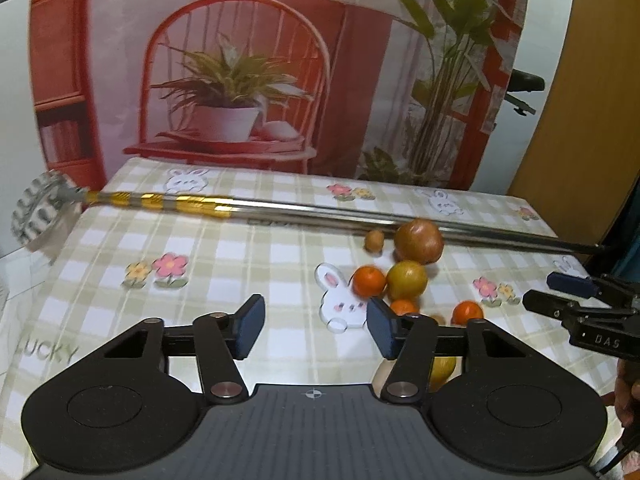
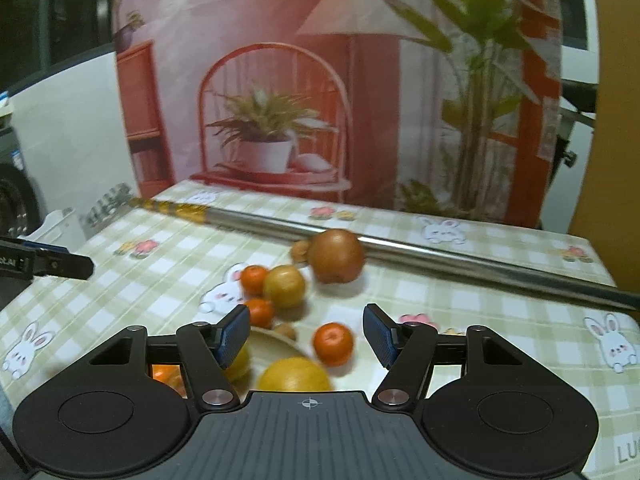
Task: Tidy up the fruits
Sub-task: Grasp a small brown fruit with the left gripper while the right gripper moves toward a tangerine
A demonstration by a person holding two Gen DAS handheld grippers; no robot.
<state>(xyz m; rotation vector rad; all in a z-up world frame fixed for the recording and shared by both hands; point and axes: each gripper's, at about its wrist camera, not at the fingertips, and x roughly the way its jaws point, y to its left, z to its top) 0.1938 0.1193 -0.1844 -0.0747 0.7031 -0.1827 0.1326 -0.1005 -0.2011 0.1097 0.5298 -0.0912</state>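
Note:
Fruits lie in a loose group on the checked tablecloth [image 1: 200, 248]. In the left wrist view I see a large brown-red fruit [image 1: 419, 241], a small brown nut-like fruit [image 1: 374, 241], a yellow-green fruit [image 1: 407, 280] and tangerines [image 1: 369, 281]. My left gripper [image 1: 316, 326] is open and empty, left of the group. In the right wrist view my right gripper [image 2: 306, 334] is open above a tangerine [image 2: 333, 343], a yellow fruit [image 2: 294, 374] and a pale plate [image 2: 276, 340]. The large fruit [image 2: 337, 256] lies further back.
A long metal pole [image 1: 320, 212] with gold bands lies across the far side of the table, behind the fruits. A printed backdrop [image 1: 240, 80] stands at the table's far edge. The right gripper's tips [image 1: 560, 300] show at the right of the left wrist view.

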